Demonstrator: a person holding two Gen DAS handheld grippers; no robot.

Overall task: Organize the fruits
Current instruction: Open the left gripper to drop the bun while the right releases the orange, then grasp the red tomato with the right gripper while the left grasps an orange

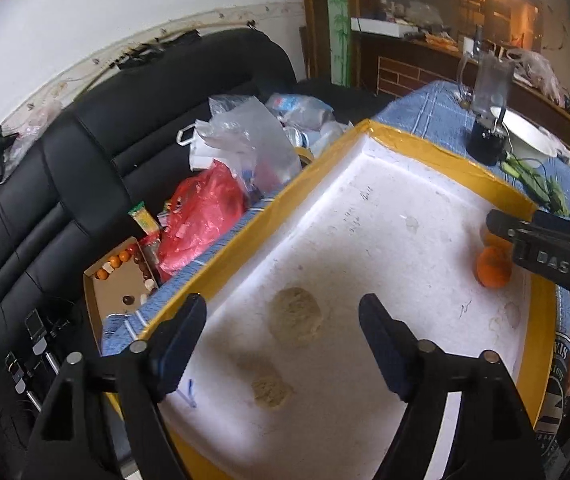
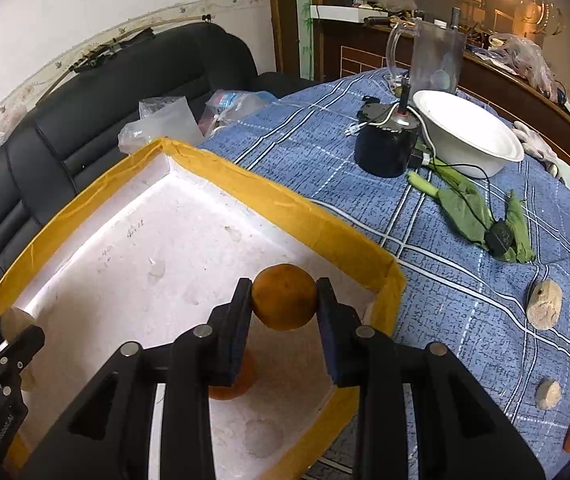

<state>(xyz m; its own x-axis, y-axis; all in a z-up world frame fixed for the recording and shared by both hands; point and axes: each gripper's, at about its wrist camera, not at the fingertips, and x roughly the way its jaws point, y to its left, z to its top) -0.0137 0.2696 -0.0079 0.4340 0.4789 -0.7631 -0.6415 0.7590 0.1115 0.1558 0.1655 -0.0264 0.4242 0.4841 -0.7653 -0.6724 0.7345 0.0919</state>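
- An orange (image 2: pixel 283 302) is held clamped in the right gripper (image 2: pixel 283 308) over the tray (image 2: pixel 285 200), near its corner, above a second orange (image 2: pixel 241 384) on the floor, presumably for grouping
- The left gripper (image 1: pixel 283 344) is spread wide and empty over the tray's near side, its load apparently dropped

My right gripper (image 2: pixel 285 300) pinches an orange (image 2: pixel 284 302) btw both pads, over the white foam tray (image 2: pixel 269 194) w/ yellow taped rim. 2nd orange (image 2: pixel 241 380) lies on the tray floor just below. Left gripper (image 2: pixel 1 360) at tray's left edge. White bowl (image 2: pixel 467 134) and green leaves (image 2: pixel 465 208) on the blue cloth (image 2: pixel 325 140).
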